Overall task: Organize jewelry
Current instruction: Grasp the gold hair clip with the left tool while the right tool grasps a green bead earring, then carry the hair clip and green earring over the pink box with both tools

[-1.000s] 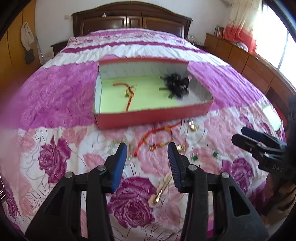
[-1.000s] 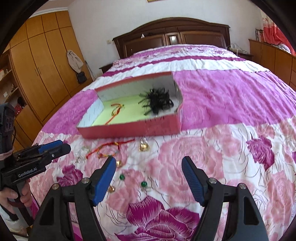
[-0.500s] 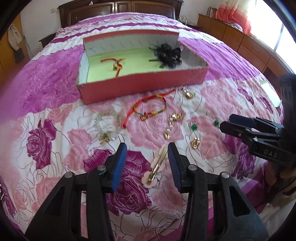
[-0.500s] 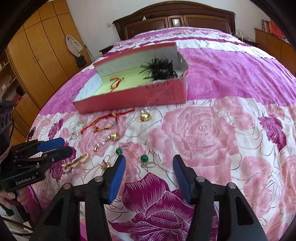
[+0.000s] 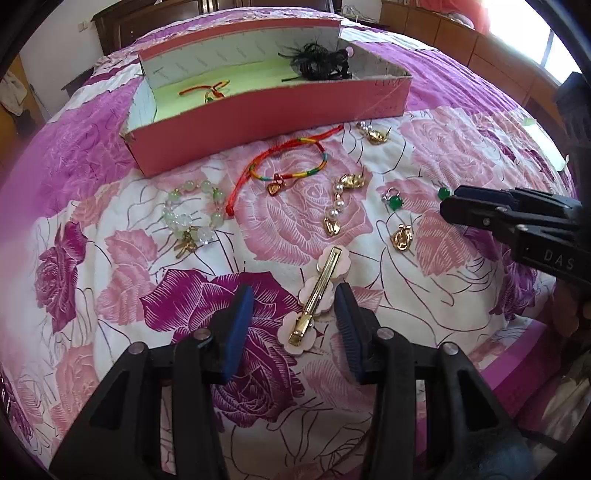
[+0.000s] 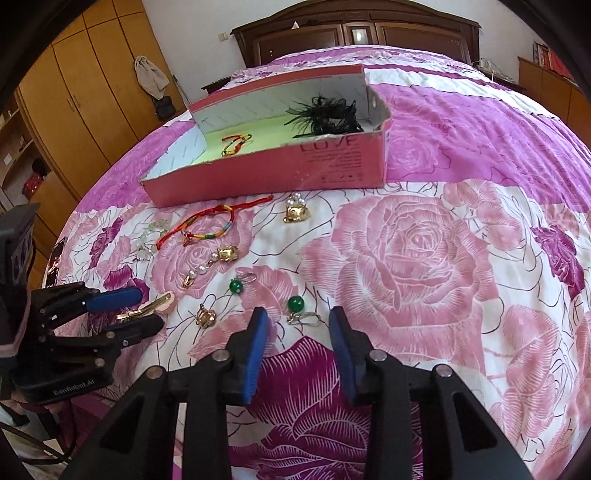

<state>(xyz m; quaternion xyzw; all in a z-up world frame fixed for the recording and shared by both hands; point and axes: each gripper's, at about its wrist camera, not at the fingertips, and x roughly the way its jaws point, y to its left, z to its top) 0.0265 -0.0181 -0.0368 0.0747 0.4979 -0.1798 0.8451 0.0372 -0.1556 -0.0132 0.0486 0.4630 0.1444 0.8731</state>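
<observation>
A red box (image 5: 280, 118) with a green floor lies on the bed; it holds a red cord bracelet (image 5: 207, 90) and a black feather piece (image 5: 317, 64). Jewelry lies in front of it. My left gripper (image 5: 293, 315) is open, its jaws on either side of a gold hair clip with pink flowers (image 5: 317, 291). My right gripper (image 6: 299, 328) is open, its jaws around a green bead earring (image 6: 297, 308). The box (image 6: 332, 166) and the clip (image 6: 151, 308) also show in the right wrist view.
On the quilt lie a rainbow cord bracelet (image 5: 288, 162), a pale green bead bracelet (image 5: 192, 214), a pearl-and-gold earring (image 5: 340, 205), gold charms (image 5: 400, 236), and another green bead earring (image 6: 236, 286). A headboard (image 6: 354, 33) stands behind; wardrobes (image 6: 92, 92) stand left.
Both grippers have come down and forward to the quilt. The left now straddles the hair clip; the right has narrowed and straddles the green bead earring.
</observation>
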